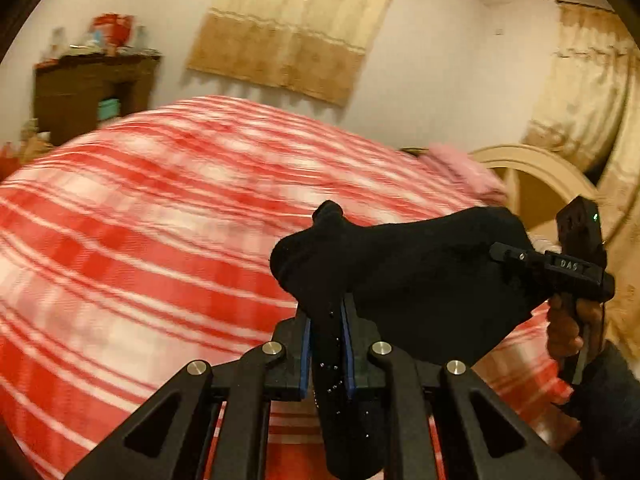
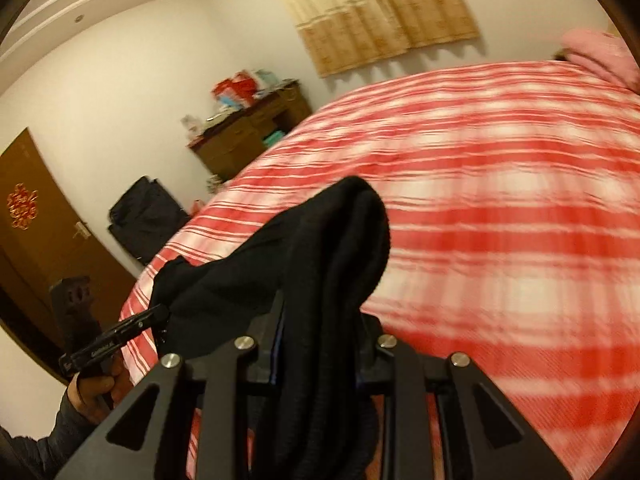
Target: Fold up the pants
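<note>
Above the checked bed [image 1: 140,240], both tools clamp black pants [image 1: 400,264].

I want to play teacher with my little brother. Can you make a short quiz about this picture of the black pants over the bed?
1. True or false: both grippers are shut on the black pants.
2. What pattern covers the bed? A) blue dots B) red and white stripes C) plain green
3. Fill in: the pink thing lies at the bed's far ____.

Key: 1 true, the left gripper and right gripper both pinch the cloth; 2 B; 3 corner.
</note>
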A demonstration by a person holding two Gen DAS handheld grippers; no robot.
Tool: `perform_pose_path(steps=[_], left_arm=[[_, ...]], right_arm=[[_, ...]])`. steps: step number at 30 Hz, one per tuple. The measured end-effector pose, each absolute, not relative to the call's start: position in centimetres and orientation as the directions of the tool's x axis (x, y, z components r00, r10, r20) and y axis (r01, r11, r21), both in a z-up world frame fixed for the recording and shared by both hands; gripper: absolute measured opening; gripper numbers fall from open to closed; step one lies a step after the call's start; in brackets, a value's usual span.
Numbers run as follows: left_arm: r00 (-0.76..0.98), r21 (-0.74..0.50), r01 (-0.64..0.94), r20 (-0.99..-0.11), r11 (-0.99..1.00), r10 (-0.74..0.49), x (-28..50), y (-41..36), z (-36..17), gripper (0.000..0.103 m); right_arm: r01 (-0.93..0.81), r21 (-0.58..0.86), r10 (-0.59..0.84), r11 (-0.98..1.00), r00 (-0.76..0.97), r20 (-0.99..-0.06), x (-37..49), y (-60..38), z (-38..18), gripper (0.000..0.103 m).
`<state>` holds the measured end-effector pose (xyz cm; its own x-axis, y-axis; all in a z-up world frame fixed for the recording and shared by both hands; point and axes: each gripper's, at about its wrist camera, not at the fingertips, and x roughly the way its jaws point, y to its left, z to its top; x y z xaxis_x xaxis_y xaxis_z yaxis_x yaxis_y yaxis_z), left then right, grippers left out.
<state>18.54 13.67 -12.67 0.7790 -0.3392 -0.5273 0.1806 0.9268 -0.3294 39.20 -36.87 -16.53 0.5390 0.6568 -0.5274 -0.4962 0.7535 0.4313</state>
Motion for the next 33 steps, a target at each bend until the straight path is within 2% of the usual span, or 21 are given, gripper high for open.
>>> perform_pose_path(steps=[4,6,7,8,10,11,16,23,27,33], left_arm=[[0.754,-0.254,0.094,-0.613,0.963,-0.236,19.5,14.8,-16.4,0.020],[0.723,-0.211,0.036,-0.670,0.977,-0.171,20.0,15.0,-18.5,0.042],[0.735,-0.211,0.040,-0.656,0.977,-0.172,19.9,14.9,-18.9,0.045],[0.748,-0.203,0.045,-0.642,0.978,-0.168,19.8,14.6,-18.8,0.049],[0.751,-0.149,0.056,-0.646,0.987,-0.140,19.7,13.5,-18.7,0.056],[0.752,-0.126,0.059,-0.647,0.990,-0.127,19.6,13.0,-18.8,0.062],[0.756,-0.090,0.019,-0.650,0.996,-0.073,19.0,12.7,-19.1,0.074],[0.764,-0.130,-0.036,-0.642,0.991,-0.056,18.2,14.0,-18.8,0.075],[0.758,-0.114,-0.146,-0.651,0.983,0.037,16.6,15.3,-18.5,0.075],[0.754,-0.110,-0.177,-0.654,0.978,0.063,14.2,14.6,-17.4,0.075]], right_arm=[[-0.512,0.431,0.662,0.743,0.470,-0.584,43.1,-31.4,-19.8,0.028],[-0.482,0.434,0.641,0.761,0.456,-0.618,44.4,-30.7,-21.8,0.030],[-0.455,0.432,0.621,0.779,0.461,-0.634,45.0,-30.8,-22.9,0.037],[-0.429,0.423,0.597,0.798,0.472,-0.648,45.5,-31.2,-23.8,0.053],[-0.379,0.415,0.559,0.827,0.481,-0.675,46.1,-32.3,-24.9,0.075],[-0.360,0.424,0.555,0.831,0.482,-0.678,46.2,-33.1,-25.4,0.073],[-0.364,0.397,0.537,0.842,0.506,-0.675,45.4,-34.9,-25.0,0.075],[-0.266,0.556,0.605,0.788,0.501,-0.618,45.4,-38.4,-25.2,0.077],[-0.226,0.513,0.543,0.828,0.550,-0.634,43.8,-40.6,-24.1,0.080],[-0.206,0.461,0.482,0.863,0.609,-0.630,38.9,-43.4,-21.9,0.082]])
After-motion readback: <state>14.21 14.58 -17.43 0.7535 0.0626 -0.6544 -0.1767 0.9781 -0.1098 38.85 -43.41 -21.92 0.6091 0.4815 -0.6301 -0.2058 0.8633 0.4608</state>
